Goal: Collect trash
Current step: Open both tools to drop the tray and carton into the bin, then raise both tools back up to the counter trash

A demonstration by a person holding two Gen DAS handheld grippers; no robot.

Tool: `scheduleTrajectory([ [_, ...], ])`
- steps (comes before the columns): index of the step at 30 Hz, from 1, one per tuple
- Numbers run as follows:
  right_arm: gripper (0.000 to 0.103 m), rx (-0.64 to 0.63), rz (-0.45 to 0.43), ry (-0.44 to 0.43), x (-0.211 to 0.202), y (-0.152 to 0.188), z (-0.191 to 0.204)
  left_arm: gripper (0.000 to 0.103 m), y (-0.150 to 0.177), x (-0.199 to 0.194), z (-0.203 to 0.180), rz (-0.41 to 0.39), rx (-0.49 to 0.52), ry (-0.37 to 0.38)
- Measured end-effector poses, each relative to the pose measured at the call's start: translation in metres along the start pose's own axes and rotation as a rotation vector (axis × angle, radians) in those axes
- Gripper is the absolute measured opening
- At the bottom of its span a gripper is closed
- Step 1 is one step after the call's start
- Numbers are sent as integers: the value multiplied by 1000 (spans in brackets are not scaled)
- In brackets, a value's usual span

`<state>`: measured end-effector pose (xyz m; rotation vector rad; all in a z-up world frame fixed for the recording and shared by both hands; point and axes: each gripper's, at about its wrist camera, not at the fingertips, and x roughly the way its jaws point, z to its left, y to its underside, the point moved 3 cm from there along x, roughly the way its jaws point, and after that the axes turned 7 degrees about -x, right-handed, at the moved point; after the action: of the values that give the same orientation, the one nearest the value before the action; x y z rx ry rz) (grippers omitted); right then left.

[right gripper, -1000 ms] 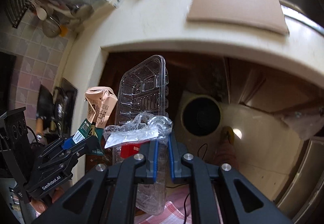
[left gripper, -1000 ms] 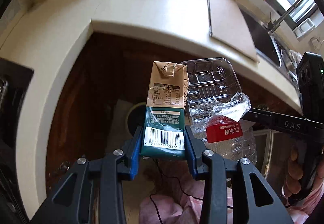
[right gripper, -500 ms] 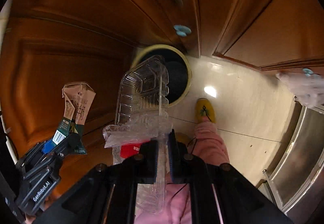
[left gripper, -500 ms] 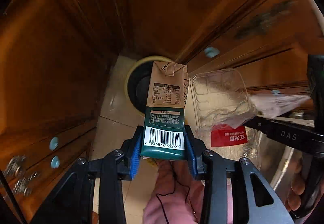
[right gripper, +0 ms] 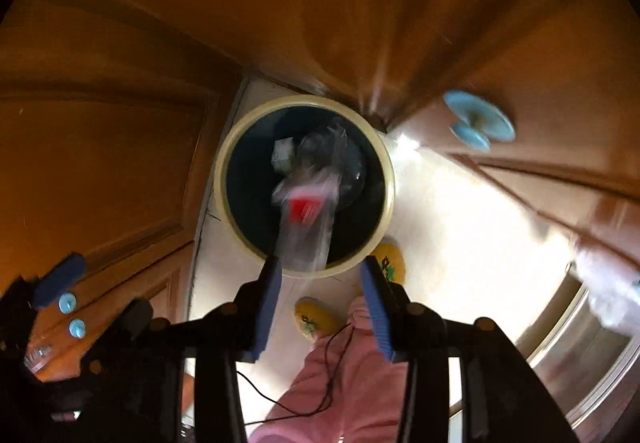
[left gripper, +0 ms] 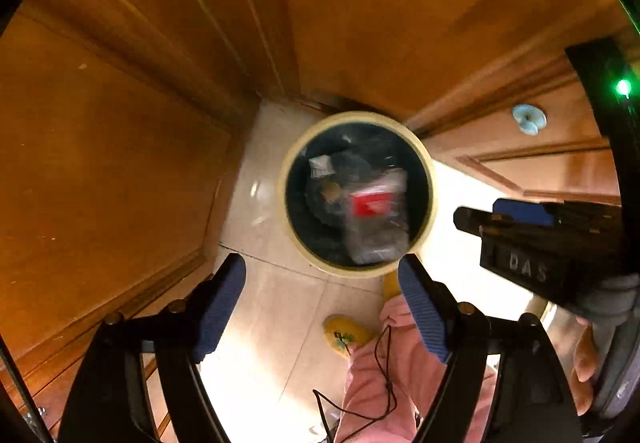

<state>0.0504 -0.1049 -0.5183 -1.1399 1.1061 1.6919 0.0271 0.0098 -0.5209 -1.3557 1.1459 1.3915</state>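
A round bin with a cream rim point(left gripper: 431, 179) point(right gripper: 387, 179) and dark liner stands on the floor in a cabinet corner. The clear plastic tray with the red label point(left gripper: 370, 205) point(right gripper: 306, 209) is inside it or dropping into it, blurred. A small pale carton-like piece point(left gripper: 320, 165) point(right gripper: 283, 155) lies deeper in the bin. My left gripper point(left gripper: 322, 289) is open and empty above the bin's near rim. My right gripper point(right gripper: 322, 283) is open and empty just over the tray; it also shows at the right of the left wrist view point(left gripper: 520, 219).
Brown wooden cabinet doors point(left gripper: 120, 163) with pale blue knobs point(right gripper: 478, 127) close in on the bin from the left, back and right. Pale floor tiles point(left gripper: 280, 303) lie in front. The person's pink trouser leg point(right gripper: 344, 375) and yellow slippers point(right gripper: 316, 317) are below the grippers.
Both grippers have opened and let go: the milk carton has left the left gripper and the plastic tray has left the right one, into the bin. Both views now look straight down at it.
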Motion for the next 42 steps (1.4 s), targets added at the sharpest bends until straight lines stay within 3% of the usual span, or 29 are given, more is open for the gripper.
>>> scheduleTrajectory([
  [7, 42, -97, -8, 31, -36, 11, 11, 77, 1, -33, 6, -63, -32, -16],
  [14, 42, -178, -79, 0, -93, 37, 22, 77, 8, -106, 8, -148, -71, 10],
  [23, 42, -201, -271, -13, -211, 87, 52, 77, 49, -236, -1, -291, -63, 80],
  [27, 42, -199, -383, -58, -268, 114, 54, 77, 74, -304, -8, -392, -26, 108],
  [32, 42, -150, -531, -44, -340, 141, 52, 78, 94, -382, -19, -529, 55, 104],
  [37, 42, -155, -631, 3, -402, 157, 56, 80, 100, -439, -21, -620, 74, 156],
  [42, 42, -167, -696, 35, -450, 167, 56, 80, 91, -482, -19, -646, 68, 218],
])
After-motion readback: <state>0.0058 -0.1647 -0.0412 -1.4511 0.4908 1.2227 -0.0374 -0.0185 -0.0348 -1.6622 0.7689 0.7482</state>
